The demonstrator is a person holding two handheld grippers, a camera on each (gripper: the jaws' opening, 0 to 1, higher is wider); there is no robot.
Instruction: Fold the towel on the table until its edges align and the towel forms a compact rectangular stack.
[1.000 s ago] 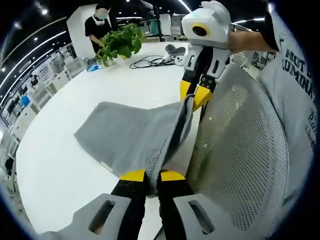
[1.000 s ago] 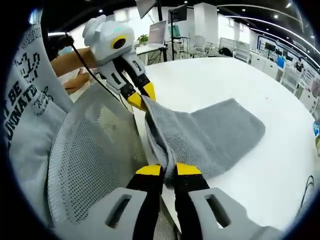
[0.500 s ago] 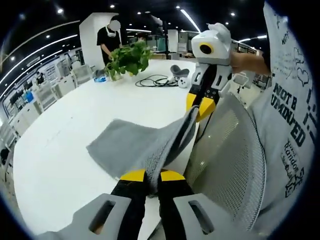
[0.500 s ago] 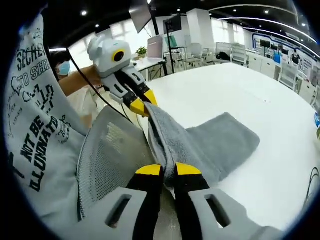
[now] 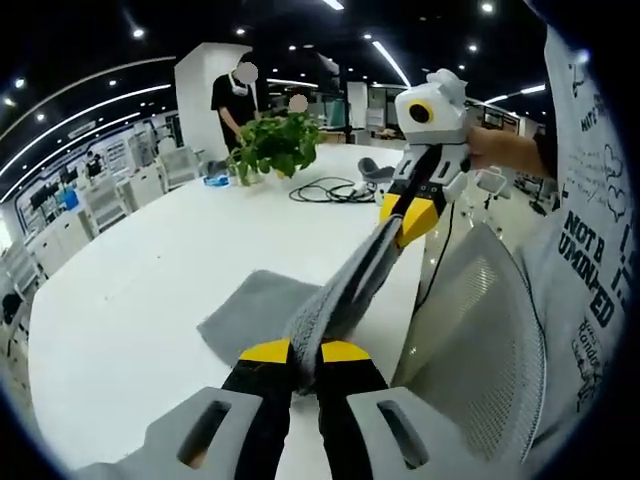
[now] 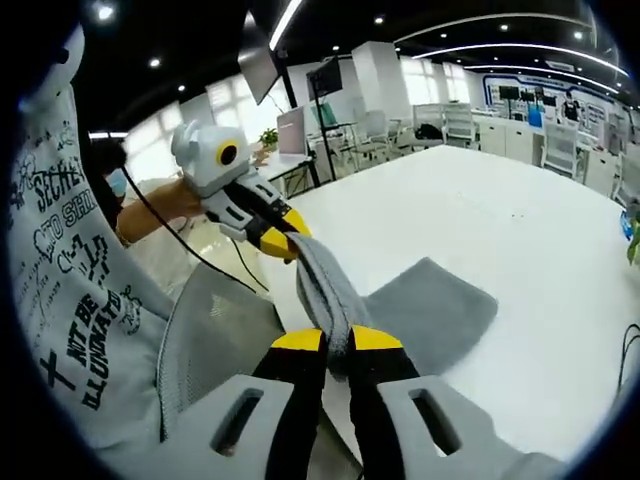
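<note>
The grey towel [image 5: 300, 305] is hanging by its near edge, far end trailing on the white table [image 5: 130, 290] in front of the mesh chair [image 5: 480, 340]. Left gripper [image 5: 305, 352] and right gripper [image 6: 336, 340] are both clamping that edge tight, one corner each, probably to carry it over for the fold. Compared with a second ago, the edge is riding higher and less cloth is lying on the table.

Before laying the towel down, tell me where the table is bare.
Bare white table runs from the towel out to the potted plant and the black cables. That far end is crowded, and the mesh chair hugs the near edge.
</note>
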